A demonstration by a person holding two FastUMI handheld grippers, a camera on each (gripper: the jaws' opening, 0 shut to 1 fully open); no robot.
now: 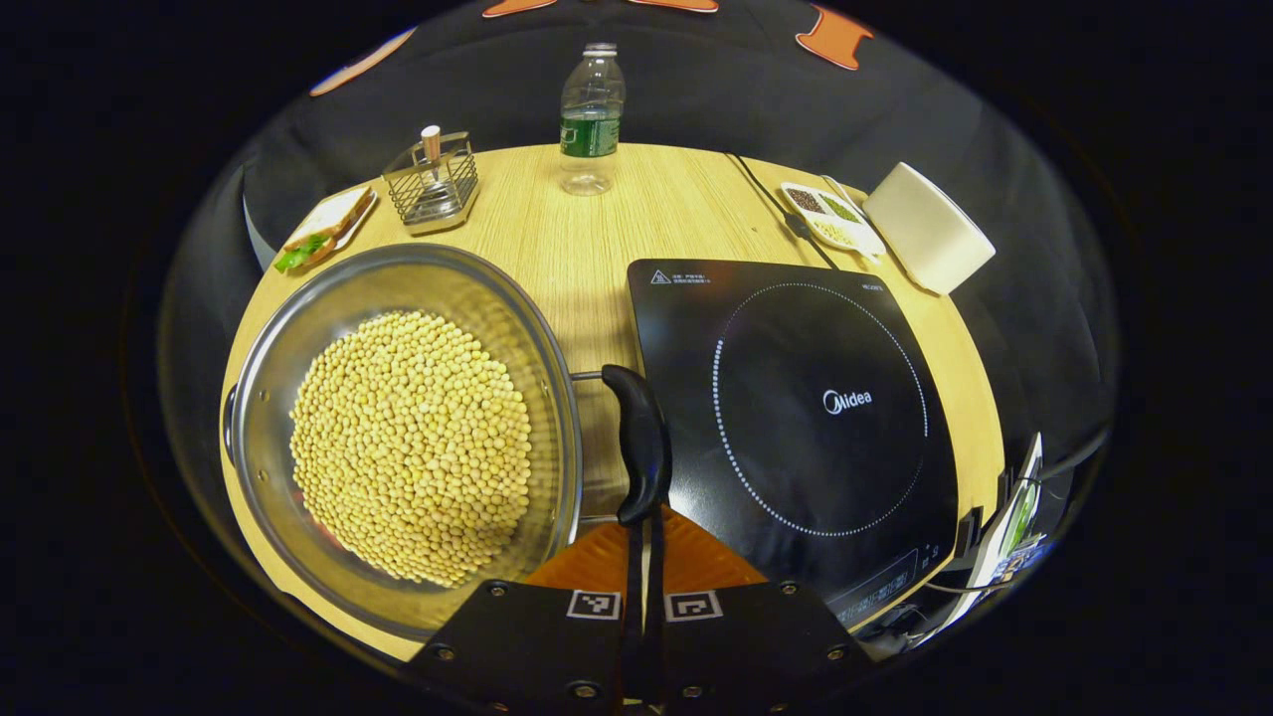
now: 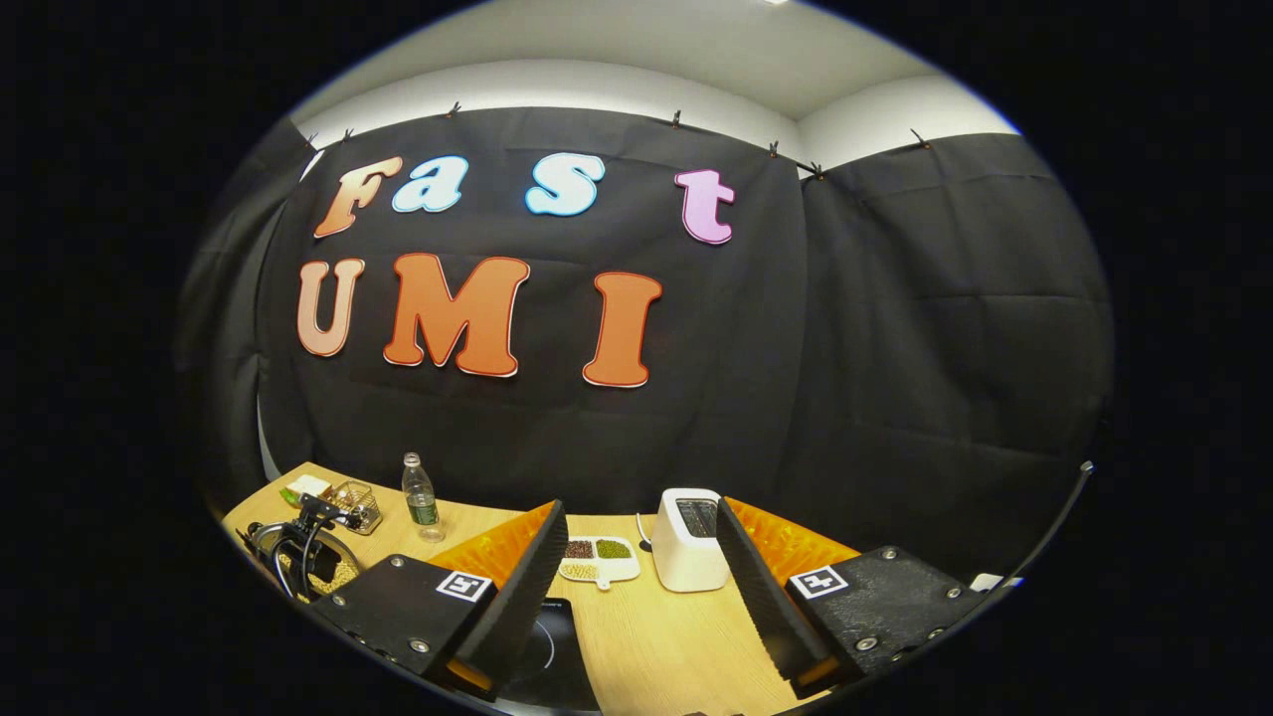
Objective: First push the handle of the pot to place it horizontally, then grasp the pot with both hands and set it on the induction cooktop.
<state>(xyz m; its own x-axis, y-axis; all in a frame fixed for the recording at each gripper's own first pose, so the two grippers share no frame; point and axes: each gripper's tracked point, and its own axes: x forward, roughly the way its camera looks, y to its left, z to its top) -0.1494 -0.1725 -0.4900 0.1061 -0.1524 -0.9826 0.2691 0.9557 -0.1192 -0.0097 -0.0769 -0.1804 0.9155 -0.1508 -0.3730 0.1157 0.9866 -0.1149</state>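
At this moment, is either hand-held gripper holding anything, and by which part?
Nothing is held. The left hand-held gripper is shut, its tips at the end of the pot handle; the right hand-held gripper is open in the air.

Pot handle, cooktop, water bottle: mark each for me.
pot handle (image 1: 638,443), left gripper view, middle of the black grip
cooktop (image 1: 786,328), left gripper view, bare glass inside the dotted ring
water bottle (image 1: 591,134), left gripper view, on its green label

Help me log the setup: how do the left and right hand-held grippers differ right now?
The left hand-held gripper is shut, its tips at the pot handle; the right hand-held gripper stands wide open. The left looks down over the pot; the right is raised, facing the toaster. Neither grips anything.
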